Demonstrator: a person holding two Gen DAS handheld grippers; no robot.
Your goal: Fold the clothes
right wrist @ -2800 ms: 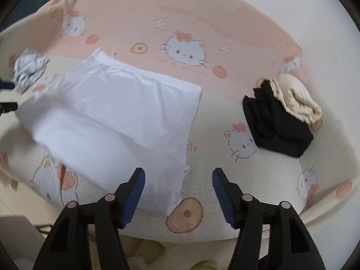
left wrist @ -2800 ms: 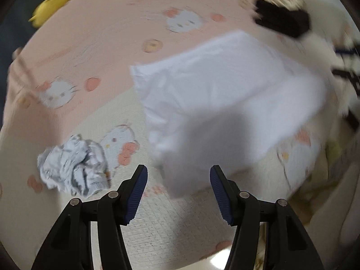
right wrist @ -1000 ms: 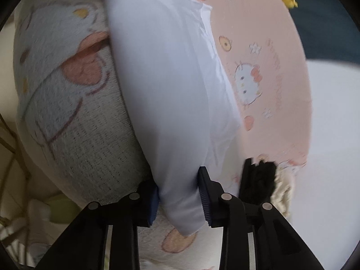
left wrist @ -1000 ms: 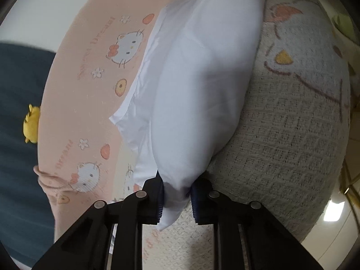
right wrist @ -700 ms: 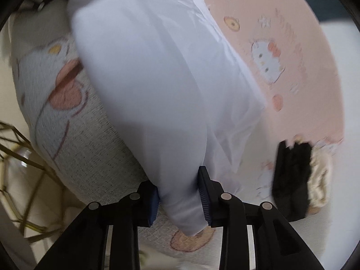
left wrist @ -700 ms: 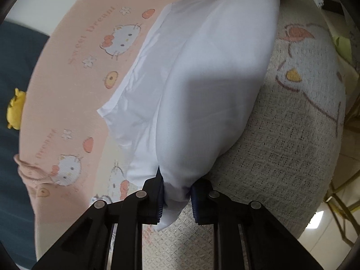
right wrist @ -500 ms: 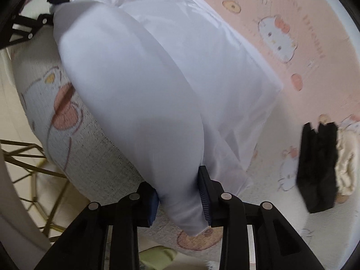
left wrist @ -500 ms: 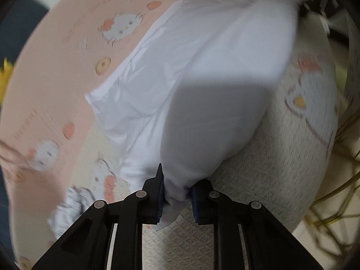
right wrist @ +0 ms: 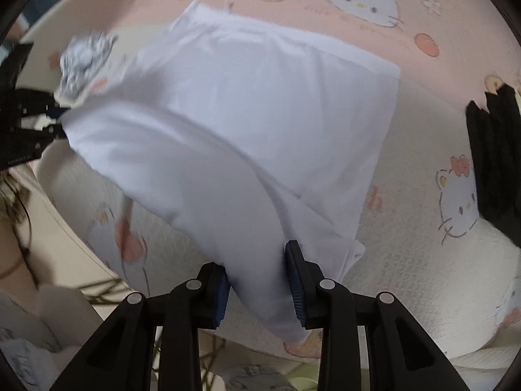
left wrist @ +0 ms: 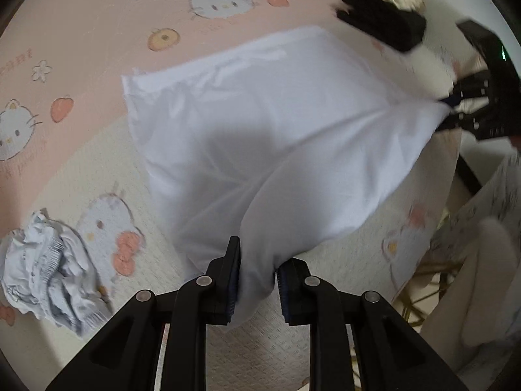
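Two wrist fisheyes, each looking steeply down along its own claw.

Both sit close above the white garment (left wrist: pixel 293 137) on the cat-print blanket (left wrist: pixel 81 32); each also catches the other claw at its frame edge: right claw (left wrist: pixel 456 110), left claw (right wrist: pixel 55 120).

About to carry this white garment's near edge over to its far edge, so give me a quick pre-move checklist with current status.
1. Left gripper clamped on white garment: ok.
2. Right gripper clamped on it: ok.
3. Near edge lifted between both grippers: ok.
4. Far edge lying flat on the blanket: ok.
5. Crumpled grey garment clear of the fold: ok.
6. Black folded pile clear: cannot tell, close to the far corner.
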